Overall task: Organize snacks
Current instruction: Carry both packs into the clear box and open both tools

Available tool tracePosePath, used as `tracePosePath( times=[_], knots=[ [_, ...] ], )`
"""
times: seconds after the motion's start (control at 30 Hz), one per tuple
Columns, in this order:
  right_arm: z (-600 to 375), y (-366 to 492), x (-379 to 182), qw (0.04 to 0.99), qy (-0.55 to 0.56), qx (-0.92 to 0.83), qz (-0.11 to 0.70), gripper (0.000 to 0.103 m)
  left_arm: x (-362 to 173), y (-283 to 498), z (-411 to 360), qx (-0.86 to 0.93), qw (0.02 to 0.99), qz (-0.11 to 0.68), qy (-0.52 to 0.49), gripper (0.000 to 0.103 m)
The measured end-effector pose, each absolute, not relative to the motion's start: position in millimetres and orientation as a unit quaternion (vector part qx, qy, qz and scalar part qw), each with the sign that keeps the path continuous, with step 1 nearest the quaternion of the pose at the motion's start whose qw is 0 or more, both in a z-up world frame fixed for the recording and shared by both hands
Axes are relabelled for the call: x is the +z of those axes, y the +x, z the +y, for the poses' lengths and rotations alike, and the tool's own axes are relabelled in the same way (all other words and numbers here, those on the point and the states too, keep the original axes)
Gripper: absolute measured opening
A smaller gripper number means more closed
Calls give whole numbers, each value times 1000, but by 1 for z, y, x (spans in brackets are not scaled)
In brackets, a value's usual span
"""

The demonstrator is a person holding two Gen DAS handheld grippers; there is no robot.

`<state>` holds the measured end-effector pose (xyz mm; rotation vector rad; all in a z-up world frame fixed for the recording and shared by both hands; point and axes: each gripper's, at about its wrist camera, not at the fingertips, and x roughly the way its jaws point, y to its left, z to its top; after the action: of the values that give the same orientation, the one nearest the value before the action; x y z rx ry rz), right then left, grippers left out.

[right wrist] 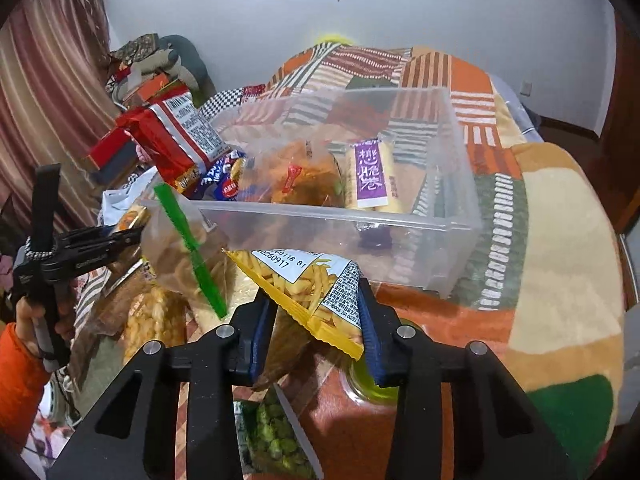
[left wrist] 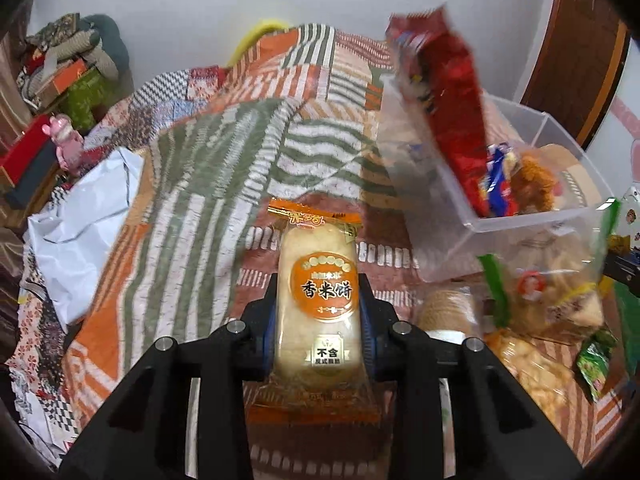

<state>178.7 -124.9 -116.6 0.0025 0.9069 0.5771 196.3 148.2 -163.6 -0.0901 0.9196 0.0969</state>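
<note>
Clear rigid plastic bin (right wrist: 460, 208), open-topped, on a patchwork quilt (left wrist: 200, 160); its right half stands unfilled beside a purple-labelled packet (right wrist: 370, 178). Left gripper (left wrist: 318, 312) clamps a glossy rice cracker pack (left wrist: 318, 292) above the quilt, left of the bin. Right gripper (right wrist: 316, 320) pinches a crinkle-edged yellow fries bag (right wrist: 304, 284) before the bin's near wall. Red foil bag (left wrist: 448, 112) leans over the bin's left rim.

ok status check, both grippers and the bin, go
Left gripper shut on rice cracker pack. Right gripper shut on yellow fries bag. Clear bin part filled, red bag leaning out.
</note>
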Motion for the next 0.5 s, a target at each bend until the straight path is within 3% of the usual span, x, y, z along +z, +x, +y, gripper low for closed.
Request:
tracePosePath(
  times=[0.5],
  knots=[
    [-150,159,-81,882,24,270,385,32,-84,151,111,19,929,368,-29,33]
  ],
)
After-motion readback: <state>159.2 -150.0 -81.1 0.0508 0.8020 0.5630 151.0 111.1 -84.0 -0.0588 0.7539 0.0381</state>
